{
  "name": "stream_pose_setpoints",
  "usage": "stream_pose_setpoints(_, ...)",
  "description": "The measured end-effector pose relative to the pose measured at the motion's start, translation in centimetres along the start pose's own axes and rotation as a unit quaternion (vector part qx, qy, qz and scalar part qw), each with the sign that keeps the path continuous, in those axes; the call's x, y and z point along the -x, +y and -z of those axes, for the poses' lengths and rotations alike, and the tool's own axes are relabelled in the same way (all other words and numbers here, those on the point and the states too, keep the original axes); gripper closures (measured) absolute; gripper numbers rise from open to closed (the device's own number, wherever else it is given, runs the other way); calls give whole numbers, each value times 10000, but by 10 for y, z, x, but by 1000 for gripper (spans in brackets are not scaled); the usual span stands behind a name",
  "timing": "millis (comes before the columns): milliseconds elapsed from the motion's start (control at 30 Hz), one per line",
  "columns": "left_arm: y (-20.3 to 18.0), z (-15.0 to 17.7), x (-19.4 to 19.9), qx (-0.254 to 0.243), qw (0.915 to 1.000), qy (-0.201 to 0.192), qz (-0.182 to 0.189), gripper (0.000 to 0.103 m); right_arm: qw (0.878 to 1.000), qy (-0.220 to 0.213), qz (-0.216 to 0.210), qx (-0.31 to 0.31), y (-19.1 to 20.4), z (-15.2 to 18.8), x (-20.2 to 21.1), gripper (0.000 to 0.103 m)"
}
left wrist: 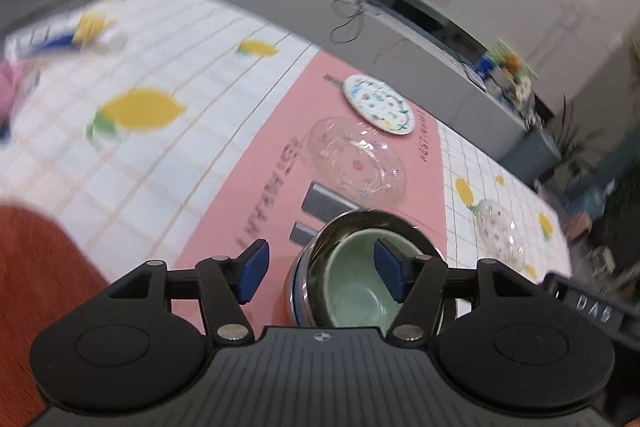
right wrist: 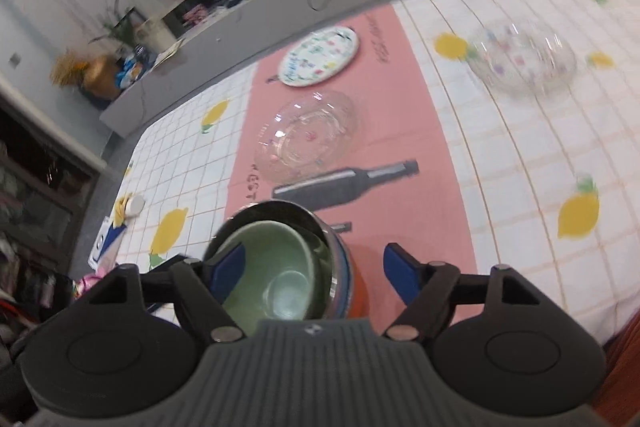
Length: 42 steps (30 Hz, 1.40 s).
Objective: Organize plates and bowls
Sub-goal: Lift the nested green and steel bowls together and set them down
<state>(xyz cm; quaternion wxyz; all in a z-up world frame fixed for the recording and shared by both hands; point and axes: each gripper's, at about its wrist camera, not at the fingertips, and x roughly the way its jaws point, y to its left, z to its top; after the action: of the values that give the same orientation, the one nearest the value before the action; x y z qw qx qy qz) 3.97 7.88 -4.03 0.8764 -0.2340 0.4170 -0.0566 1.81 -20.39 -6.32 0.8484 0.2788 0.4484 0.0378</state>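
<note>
both grippers, left gripper [left wrist: 320,277] and right gripper [right wrist: 310,273], are standing released, gripping nothing, flanking the green bowl [right wrist: 272,275] that is sitting tilted inside the steel bowl [right wrist: 280,217] on the pink mat [left wrist: 248,163]. a blue pad is overlapping the rim, so pulling away carelessly could be tipping the stack.

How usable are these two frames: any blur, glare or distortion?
Left wrist: motion blur smears the tablecloth; the green bowl stays fairly sharp. Right wrist: the glass bowl is blurred, the patterned plate readable. Both views show fisheye bending.
</note>
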Motion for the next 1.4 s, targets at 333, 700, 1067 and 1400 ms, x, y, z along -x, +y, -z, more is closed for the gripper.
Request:
stream_pose_setpoints(333,29,14,-29,797,9951,492,326,37,9910,667,-573,-1005,-28,11,-37,36)
stream_pose_setpoints(700,22,9,-33,506,9971,557,73,64,9930,702,-430,-849,-20,9,-50,58)
stream_pose_setpoints(1067,48,-30,-39,680,9967,272,-340,68,9930,893,-524,-560,24,-4,-90,58)
stream_pose_setpoints(1400,55,-36,-38,676,9971,147,-310,64,9929,942,-650,-334,37,-6,-98,50)
